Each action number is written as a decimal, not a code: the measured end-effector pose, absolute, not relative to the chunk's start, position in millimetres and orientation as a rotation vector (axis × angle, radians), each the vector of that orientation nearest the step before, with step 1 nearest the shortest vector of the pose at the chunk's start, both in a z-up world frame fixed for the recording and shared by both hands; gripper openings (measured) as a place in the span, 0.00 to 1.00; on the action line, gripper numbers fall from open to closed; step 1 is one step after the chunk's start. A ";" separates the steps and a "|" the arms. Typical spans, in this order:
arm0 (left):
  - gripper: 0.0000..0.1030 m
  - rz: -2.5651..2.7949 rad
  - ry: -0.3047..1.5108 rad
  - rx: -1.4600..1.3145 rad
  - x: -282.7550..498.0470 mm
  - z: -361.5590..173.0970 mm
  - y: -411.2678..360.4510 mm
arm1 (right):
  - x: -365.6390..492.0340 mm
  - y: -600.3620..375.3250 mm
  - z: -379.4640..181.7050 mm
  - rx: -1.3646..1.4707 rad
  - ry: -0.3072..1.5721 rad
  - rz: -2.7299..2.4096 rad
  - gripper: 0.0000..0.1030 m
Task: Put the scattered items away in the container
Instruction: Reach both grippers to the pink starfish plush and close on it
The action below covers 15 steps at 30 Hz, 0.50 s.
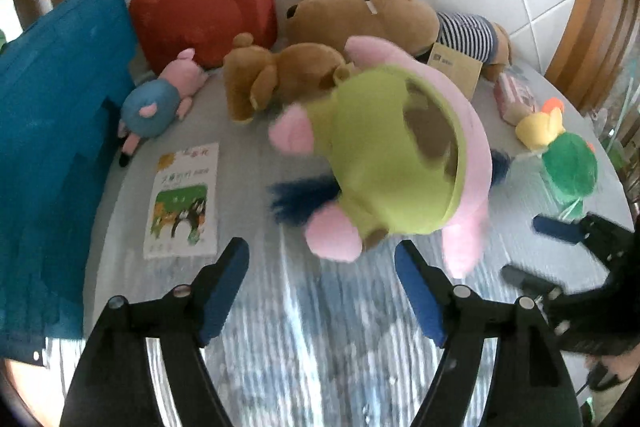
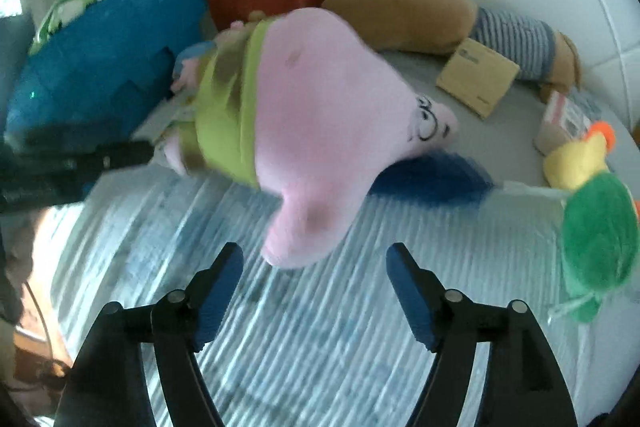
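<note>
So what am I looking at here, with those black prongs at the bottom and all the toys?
Those prongs are two-finger tools a person carries, one per hand, each with a camera looking along its fingers. One picture is from the left hand-held gripper, the other from the right hand-held gripper. Both are open and hold nothing. Just ahead lies a pink star plush in green shorts. Around it on the table: a brown teddy bear, a big brown plush in a striped shirt, a small pig plush, a booklet, a red case and a blue bin.
</note>
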<state>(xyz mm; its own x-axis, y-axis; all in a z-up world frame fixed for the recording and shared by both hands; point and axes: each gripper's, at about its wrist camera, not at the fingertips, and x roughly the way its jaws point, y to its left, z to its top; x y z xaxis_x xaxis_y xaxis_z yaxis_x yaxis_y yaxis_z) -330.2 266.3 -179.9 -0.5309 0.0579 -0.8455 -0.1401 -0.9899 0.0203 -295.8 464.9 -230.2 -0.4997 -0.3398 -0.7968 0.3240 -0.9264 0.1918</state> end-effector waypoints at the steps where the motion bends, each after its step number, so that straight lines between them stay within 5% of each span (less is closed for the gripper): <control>1: 0.73 2.653 0.125 -1.464 -326.9 -179.6 264.6 | -293.9 467.8 -226.8 1.295 -0.038 -2.445 0.73; 8: 0.73 2.651 0.082 -1.486 -320.4 -187.7 261.4 | -293.5 481.6 -220.6 1.307 -0.195 -2.475 0.73; 11: 0.73 2.626 0.053 -1.507 -320.1 -196.4 259.0 | -294.4 481.4 -222.7 1.311 -0.220 -2.464 0.88; 15: 0.73 2.593 0.038 -1.557 -323.6 -215.7 250.2 | -297.6 473.6 -228.8 1.321 -0.198 -2.448 0.90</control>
